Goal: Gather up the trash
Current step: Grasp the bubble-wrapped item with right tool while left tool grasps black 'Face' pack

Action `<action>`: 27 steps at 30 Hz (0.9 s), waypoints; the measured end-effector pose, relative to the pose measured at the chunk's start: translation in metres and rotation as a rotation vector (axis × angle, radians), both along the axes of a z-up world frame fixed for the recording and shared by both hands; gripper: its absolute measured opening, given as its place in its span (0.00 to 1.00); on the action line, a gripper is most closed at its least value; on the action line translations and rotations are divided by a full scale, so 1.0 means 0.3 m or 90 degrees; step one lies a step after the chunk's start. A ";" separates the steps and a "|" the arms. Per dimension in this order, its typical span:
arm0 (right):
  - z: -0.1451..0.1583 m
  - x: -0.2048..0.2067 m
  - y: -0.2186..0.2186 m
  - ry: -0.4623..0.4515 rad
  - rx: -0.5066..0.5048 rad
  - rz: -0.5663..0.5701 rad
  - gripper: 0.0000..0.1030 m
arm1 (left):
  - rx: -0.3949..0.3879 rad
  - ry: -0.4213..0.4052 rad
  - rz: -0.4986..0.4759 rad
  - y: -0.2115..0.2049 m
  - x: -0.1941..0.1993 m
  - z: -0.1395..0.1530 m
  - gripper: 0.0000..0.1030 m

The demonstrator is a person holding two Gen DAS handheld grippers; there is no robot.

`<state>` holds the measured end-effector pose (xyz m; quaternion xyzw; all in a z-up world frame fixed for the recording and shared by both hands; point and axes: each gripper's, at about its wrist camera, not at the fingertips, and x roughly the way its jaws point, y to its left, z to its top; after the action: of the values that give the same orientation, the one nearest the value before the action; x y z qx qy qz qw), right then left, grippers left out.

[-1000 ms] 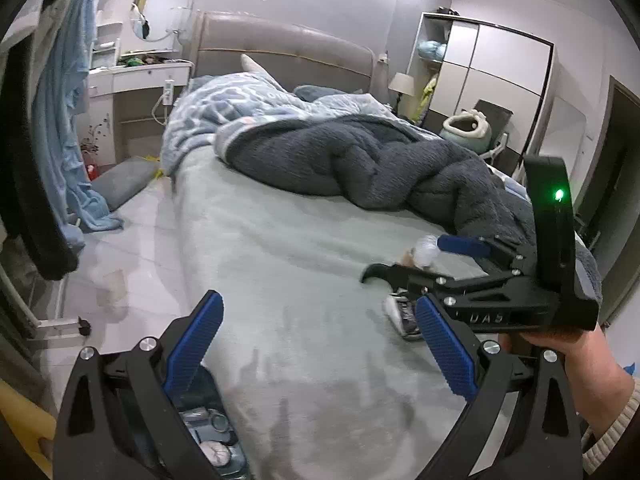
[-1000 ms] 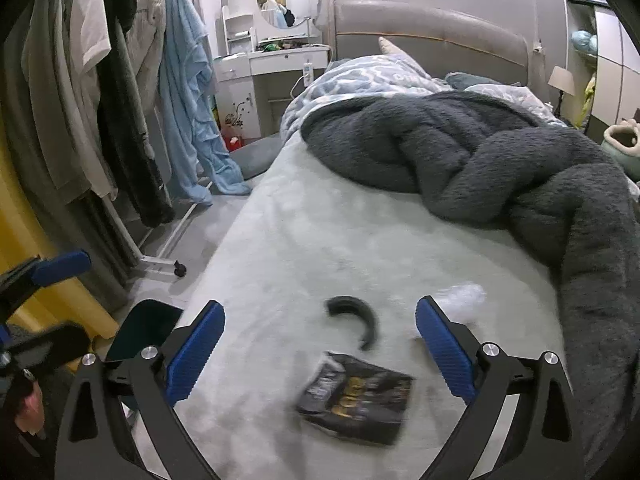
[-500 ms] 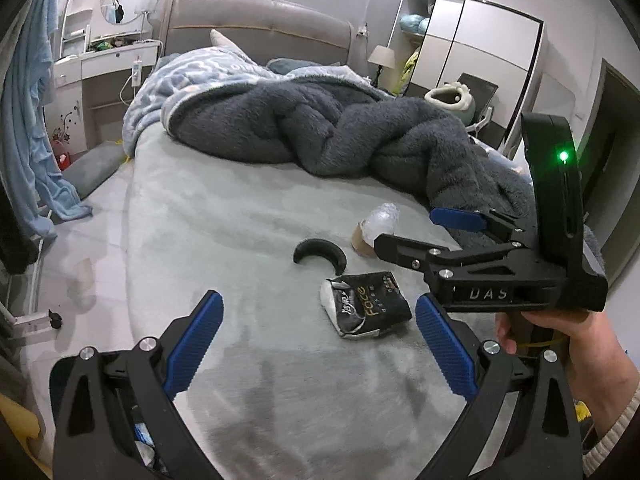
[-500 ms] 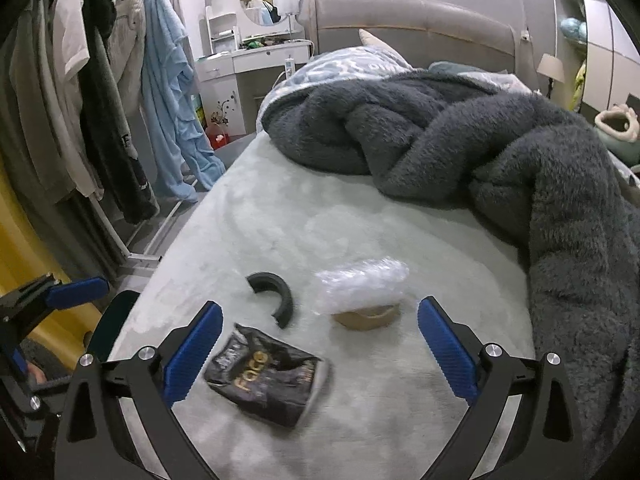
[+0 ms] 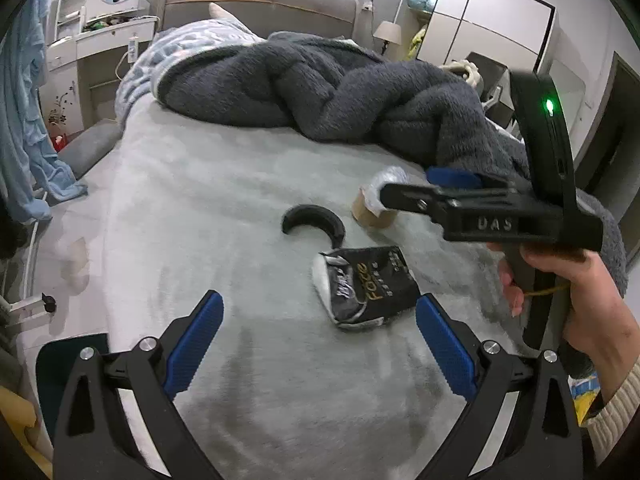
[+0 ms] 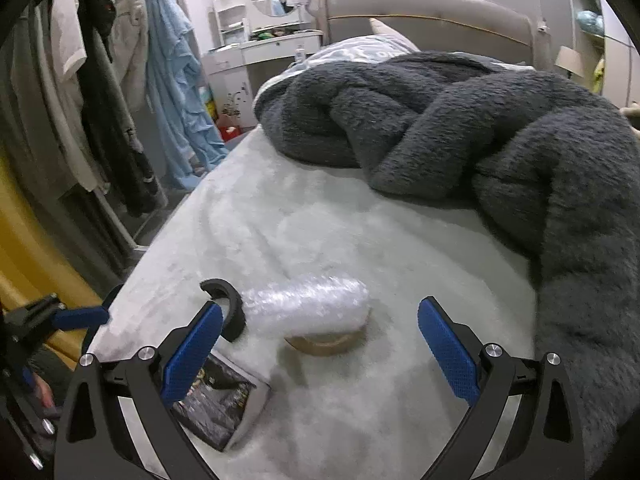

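Observation:
Three bits of trash lie on the pale grey bed sheet (image 5: 224, 200). A black snack packet (image 5: 366, 286) lies flat; beside it are a black curved plastic piece (image 5: 314, 222) and a brown tape roll (image 5: 374, 214) with bubble wrap (image 6: 308, 306) on top. My left gripper (image 5: 316, 332) is open, low over the sheet, just short of the packet. My right gripper (image 6: 320, 338) is open and hovers right before the bubble wrap and tape roll (image 6: 326, 342); the curved piece (image 6: 226, 306) and packet (image 6: 218, 404) sit by its left finger. A hand holds the right gripper in the left wrist view.
A heaped dark grey fleece blanket (image 5: 328, 92) fills the far and right side of the bed. A dark bin (image 5: 68, 364) stands on the floor at the bed's left. Clothes hang on a rack (image 6: 92, 92) to the left. A dresser (image 5: 100, 44) and wardrobe (image 5: 480, 20) stand behind.
Both grippers have moved forward over the bed toward the trash. The right one now has the bubble wrap and tape roll close between its fingers; the left view swung from the bin to the packet.

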<state>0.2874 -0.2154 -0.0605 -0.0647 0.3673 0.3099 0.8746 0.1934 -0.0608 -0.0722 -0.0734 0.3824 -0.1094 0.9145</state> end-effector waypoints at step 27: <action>0.047 -0.009 -0.103 0.014 0.098 -0.006 0.65 | 0.058 0.030 -0.029 -0.191 0.091 -0.096 0.95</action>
<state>0.2846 -0.2464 -0.0465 0.0077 0.3521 0.3338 0.8744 0.2208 -0.1181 -0.1011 -0.0257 0.4098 -0.1111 0.9050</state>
